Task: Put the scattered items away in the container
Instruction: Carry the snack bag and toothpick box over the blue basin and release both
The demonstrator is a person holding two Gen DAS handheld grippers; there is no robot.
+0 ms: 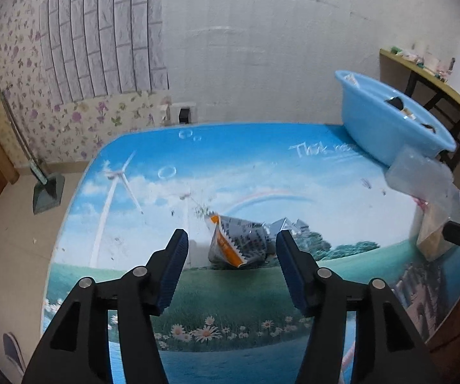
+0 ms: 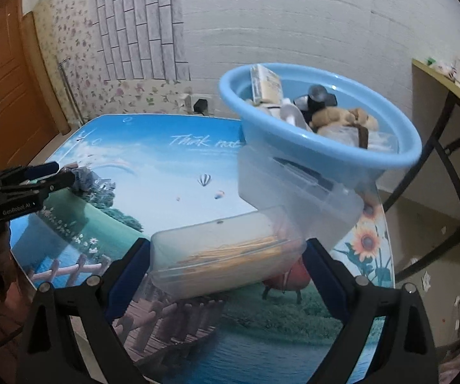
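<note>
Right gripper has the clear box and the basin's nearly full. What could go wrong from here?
1. The clear plastic box has its lid flapped open; tipping it over the blue basin may spill the yellow sticks inside.
2. The basin is already piled up, so the box may perch on top and slide out.
3. The left gripper is open around the crumpled packet, not yet pinching; closing on loose foil may slip.

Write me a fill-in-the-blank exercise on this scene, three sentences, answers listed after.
1. The right gripper is shut on a clear plastic ____ holding yellow sticks.
2. The blue basin stands on the ____.
3. The crumpled packet lies between the fingers of the ____ gripper, whose jaws are open.

Missing words: box; table; left
</note>
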